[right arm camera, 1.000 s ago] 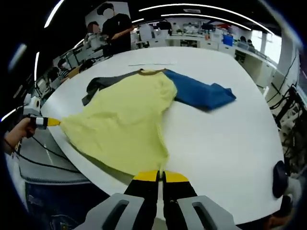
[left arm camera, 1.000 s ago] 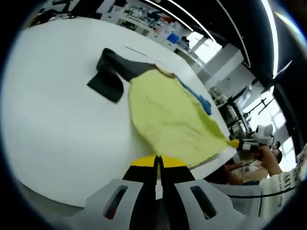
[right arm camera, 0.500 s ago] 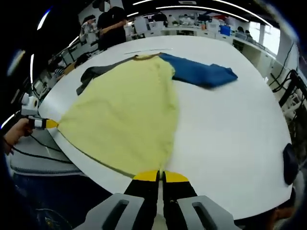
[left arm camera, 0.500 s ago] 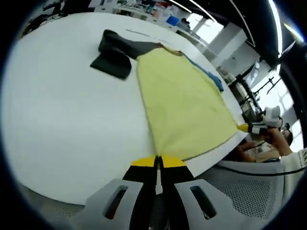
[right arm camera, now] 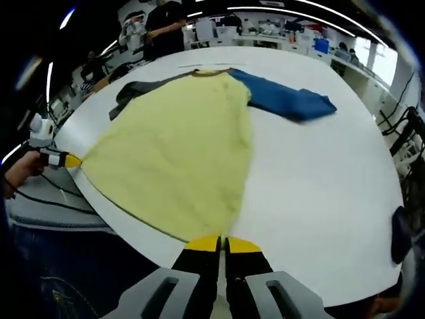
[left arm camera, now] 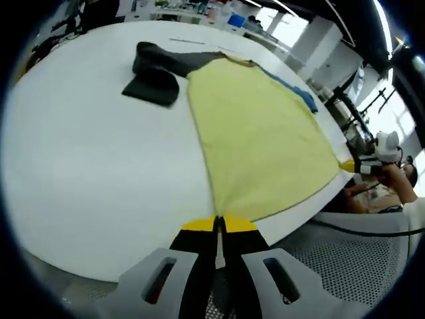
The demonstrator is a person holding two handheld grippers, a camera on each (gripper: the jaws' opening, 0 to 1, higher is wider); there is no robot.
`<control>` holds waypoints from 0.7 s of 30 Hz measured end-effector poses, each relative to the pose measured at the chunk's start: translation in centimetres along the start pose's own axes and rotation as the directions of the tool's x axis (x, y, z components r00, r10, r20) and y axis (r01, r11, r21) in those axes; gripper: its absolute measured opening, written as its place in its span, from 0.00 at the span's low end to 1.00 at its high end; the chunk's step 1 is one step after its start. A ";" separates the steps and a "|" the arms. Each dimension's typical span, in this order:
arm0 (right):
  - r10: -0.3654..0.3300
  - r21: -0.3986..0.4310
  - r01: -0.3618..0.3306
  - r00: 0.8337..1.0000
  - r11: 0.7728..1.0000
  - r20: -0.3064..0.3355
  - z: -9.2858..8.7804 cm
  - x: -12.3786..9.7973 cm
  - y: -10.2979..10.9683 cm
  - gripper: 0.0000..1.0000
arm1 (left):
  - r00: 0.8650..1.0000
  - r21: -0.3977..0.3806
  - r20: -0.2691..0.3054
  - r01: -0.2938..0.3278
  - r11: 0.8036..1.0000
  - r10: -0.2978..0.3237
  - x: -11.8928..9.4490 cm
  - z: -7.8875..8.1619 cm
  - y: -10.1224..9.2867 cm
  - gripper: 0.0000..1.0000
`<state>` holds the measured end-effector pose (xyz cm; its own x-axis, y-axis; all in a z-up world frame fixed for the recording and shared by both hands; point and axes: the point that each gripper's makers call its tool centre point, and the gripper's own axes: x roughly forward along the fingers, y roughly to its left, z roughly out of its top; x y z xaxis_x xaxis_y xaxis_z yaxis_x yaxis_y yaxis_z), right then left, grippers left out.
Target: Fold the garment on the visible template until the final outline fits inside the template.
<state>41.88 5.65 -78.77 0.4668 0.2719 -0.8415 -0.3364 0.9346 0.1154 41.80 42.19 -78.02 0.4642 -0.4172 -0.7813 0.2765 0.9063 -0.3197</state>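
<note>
A: The garment [left arm camera: 259, 139] is spread on the white worktop [left arm camera: 93, 166], its hem corners pinched in both closed tongs [left arm camera: 219, 222] at 6 o'clock; a fold away from the edge is judged next.

B: A blue sleeve [right arm camera: 285, 100] (at 1 o'clock) is shown whole by the right tongs [right arm camera: 222, 242]; no template is made out.

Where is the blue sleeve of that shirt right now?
In the right gripper view the blue sleeve lies flat on the white table, stretching to the right of the yellow body, just below the collar at the far end.
</note>
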 end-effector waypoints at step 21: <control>-0.020 0.077 -0.001 0.962 0.997 0.272 5.8 -1.7 -1.6 0.50 | 0.966 0.070 0.239 0.084 0.994 -0.098 -1.3 4.9 -1.7 0.41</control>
<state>46.40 5.01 -74.46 0.6781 0.3054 -0.6685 -0.2731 0.9491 0.1566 44.87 40.86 -73.84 0.6227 -0.5081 -0.5950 0.3727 0.8613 -0.3454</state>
